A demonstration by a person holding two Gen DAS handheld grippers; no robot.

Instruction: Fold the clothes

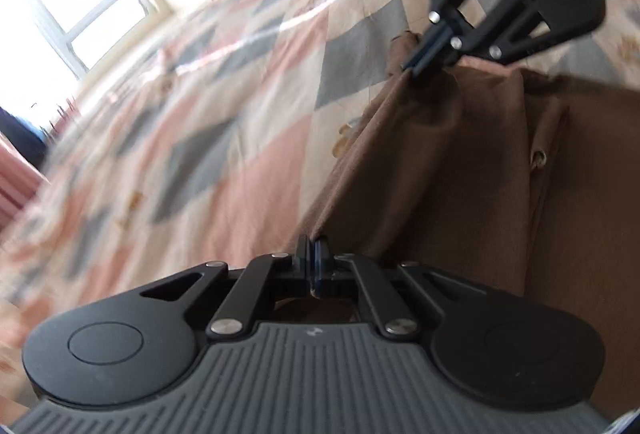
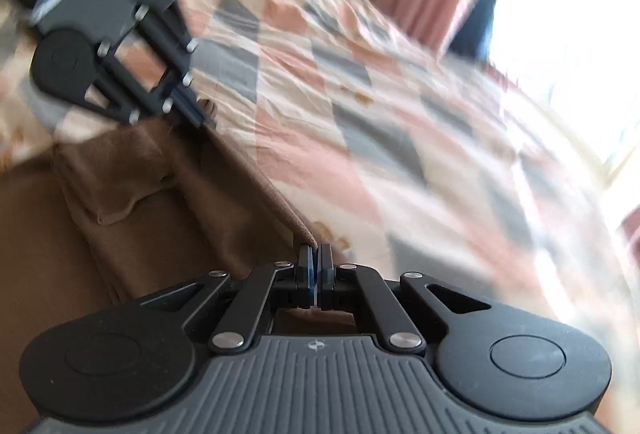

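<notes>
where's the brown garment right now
The brown garment hangs stretched between the left gripper and right gripper, each pinching its edge, over the checked bedspread, opposite the window.

**No readable text in either view**

Nothing legible is showing in the left wrist view or the right wrist view; no words, numbers, brand names or labels are appearing anywhere. The only mark is a small pale emblem (image 1: 312, 332) sitting on the ribbed grey body of the left hand-held gripper (image 1: 313, 258); a matching emblem (image 2: 316, 345) is showing on the right hand-held gripper (image 2: 316, 262); both are too small to be read as letters. The bedspread (image 1: 224, 122) is carrying small tan printed motifs, blurred beyond reading.
</notes>
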